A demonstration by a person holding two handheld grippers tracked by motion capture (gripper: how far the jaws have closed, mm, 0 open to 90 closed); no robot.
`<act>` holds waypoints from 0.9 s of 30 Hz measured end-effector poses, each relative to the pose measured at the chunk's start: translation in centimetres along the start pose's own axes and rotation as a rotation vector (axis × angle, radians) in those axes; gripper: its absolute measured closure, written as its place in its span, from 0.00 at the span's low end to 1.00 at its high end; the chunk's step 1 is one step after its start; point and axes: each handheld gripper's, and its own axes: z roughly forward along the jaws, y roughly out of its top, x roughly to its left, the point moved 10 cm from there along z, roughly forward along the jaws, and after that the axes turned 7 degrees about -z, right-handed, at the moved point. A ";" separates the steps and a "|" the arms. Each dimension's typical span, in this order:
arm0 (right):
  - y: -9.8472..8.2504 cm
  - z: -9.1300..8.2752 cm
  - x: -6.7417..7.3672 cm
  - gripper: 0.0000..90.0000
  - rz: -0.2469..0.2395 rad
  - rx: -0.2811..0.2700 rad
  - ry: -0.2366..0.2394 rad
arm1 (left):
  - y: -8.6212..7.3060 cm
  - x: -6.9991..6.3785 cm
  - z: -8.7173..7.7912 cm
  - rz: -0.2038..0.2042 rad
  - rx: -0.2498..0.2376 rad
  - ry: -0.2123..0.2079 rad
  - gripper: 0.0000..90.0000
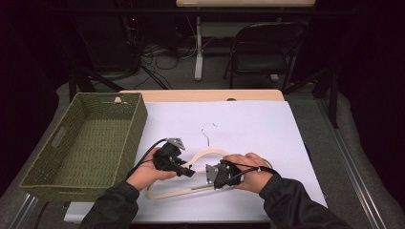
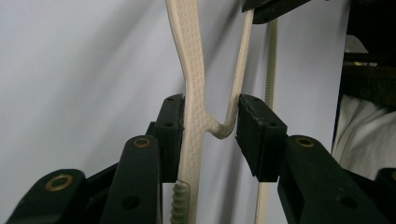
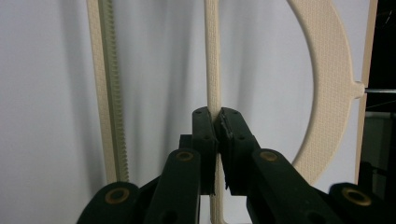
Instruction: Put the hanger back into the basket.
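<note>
1. The cream hanger (image 1: 200, 169) lies flat on the white sheet (image 1: 248, 124) near the table's front edge, hook pointing toward the far edge.
2. The left gripper (image 1: 184, 168) has its jaws about half closed; the pads press on the hanger where the shoulder arm meets a thin inner strut (image 2: 219, 130).
3. The right gripper (image 1: 216, 175) is clamped tight on a thin bar of the hanger (image 3: 213, 70).
4. A green woven basket (image 1: 71, 181) sits at the table's left edge, beside the sheet.
</note>
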 end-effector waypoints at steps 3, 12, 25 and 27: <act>0.0 0.0 0.0 0.95 -0.005 -0.001 0.001 | -0.1 -0.2 0.0 -0.003 0.005 -0.018 0.71; 0.4 -0.6 -0.9 0.94 -0.032 0.011 -0.060 | 0.1 -1.3 -1.2 0.036 -0.008 -0.024 0.87; 1.0 -0.7 -1.5 0.95 -0.007 -0.008 -0.055 | 0.1 -1.0 -0.7 0.004 -0.013 -0.021 0.90; 0.9 -0.8 -1.6 0.95 -0.016 0.008 -0.057 | 0.0 -1.0 -0.7 0.007 -0.009 -0.021 0.92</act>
